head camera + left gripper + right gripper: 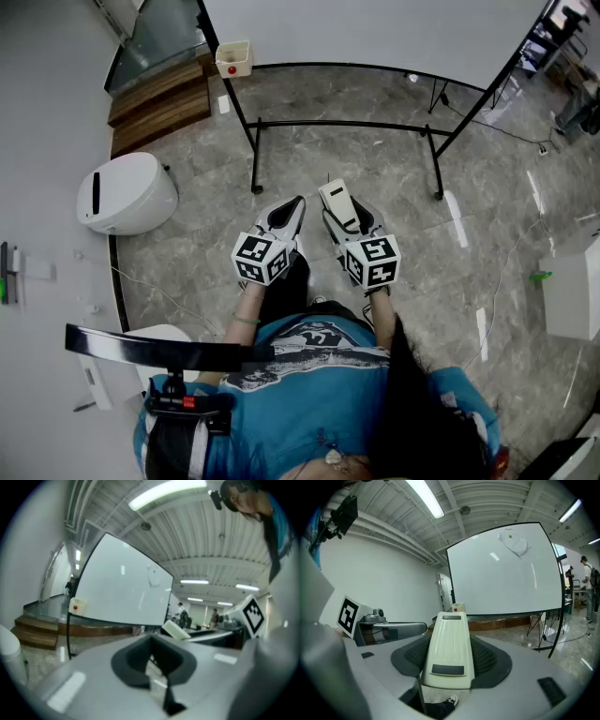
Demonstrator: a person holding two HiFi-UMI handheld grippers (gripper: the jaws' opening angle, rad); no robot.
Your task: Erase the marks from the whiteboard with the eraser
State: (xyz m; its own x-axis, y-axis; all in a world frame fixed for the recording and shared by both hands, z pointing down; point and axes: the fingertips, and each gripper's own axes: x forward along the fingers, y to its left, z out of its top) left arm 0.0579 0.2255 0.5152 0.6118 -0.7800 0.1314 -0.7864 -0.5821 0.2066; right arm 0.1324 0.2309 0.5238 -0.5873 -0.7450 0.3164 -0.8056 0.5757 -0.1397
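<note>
The whiteboard (506, 573) stands on a black frame (347, 122) ahead of me, with faint marks near its top (513, 543). In the left gripper view the whiteboard (122, 592) fills the middle, and its marks (152, 573) barely show. My right gripper (339, 208) is shut on the cream eraser (336, 202), whose ribbed back points at the board (449, 644). My left gripper (286, 217) is beside it, shut with nothing in it (152, 641). Both are held low and well short of the board.
A small cream box with a red dot (233, 58) hangs at the frame's left end. On the floor to the left are a white rounded unit (127, 192) and wooden steps (159, 103). A white table (572, 291) is at the right. People (588, 588) stand far off.
</note>
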